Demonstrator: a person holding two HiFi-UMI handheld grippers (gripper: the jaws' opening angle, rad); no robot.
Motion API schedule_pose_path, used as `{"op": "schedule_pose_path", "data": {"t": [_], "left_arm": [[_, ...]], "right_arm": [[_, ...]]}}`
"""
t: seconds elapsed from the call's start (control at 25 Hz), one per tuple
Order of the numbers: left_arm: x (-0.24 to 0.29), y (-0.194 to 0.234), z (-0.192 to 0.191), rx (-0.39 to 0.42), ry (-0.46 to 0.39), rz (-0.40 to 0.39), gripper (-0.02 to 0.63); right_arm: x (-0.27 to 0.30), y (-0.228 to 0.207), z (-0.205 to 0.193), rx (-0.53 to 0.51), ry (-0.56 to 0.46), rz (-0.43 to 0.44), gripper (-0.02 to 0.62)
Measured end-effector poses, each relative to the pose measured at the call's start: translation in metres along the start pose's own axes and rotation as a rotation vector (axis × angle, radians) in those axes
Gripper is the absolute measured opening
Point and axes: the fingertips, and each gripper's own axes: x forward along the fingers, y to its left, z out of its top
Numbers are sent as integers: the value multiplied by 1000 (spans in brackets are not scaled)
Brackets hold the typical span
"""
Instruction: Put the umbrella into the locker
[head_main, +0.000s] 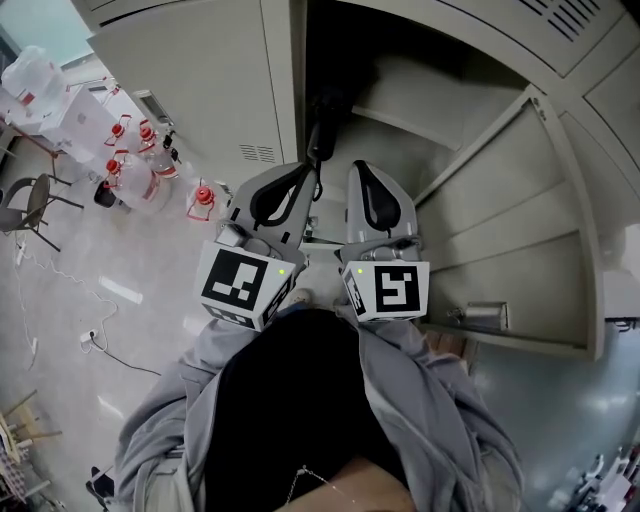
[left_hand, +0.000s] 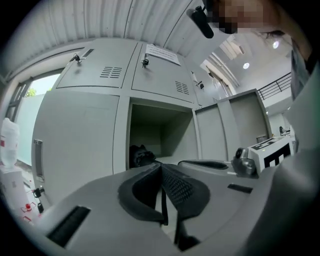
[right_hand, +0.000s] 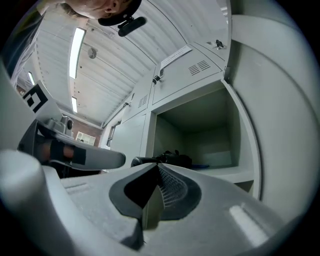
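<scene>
**Umbrella in open locker, both grippers closed and empty in front of it**

Head view, left to right: clear water jugs (head_main: 140, 172) with red caps stand on the floor at the upper left, with a dark chair (head_main: 30, 205) at the left edge and a white cable (head_main: 95, 340) lower down. The left gripper (head_main: 308, 168) is at centre, its marker cube toward the camera and its tip pointing up the frame at the locker (head_main: 275, 80). The right gripper (head_main: 362, 168) is just beside it and parallel. The locker door (head_main: 520, 230) is swung open at the right. Grey sleeves (head_main: 440, 410) fill the bottom.

The umbrella (head_main: 327, 108) is a black bundle inside the open compartment, at upper centre just above the gripper tips.

Left gripper view: the left gripper (left_hand: 161, 165) has its pads pressed together with nothing between them. The umbrella (left_hand: 141, 155) lies on the compartment floor at the opening's lower left, beyond the tips. The right gripper's cube shows at the right edge.

Right gripper view: the right gripper (right_hand: 157, 166) also has its pads pressed together and is empty. The umbrella (right_hand: 172, 159) lies on the shelf floor beyond the tips, with its dark end sticking out toward the left.
</scene>
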Motion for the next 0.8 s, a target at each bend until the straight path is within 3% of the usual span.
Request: {"op": "schedule_pose_path", "data": {"t": [0.2,0.8], "left_arm": [[22,-9,-6,11,20,-62,7],[92,36,-7,-46,9,-24,6]], "right_arm": [[-1,-3,1,-17,4,-19,5],[16,-31,-7,-45,34,-84,5]]}}
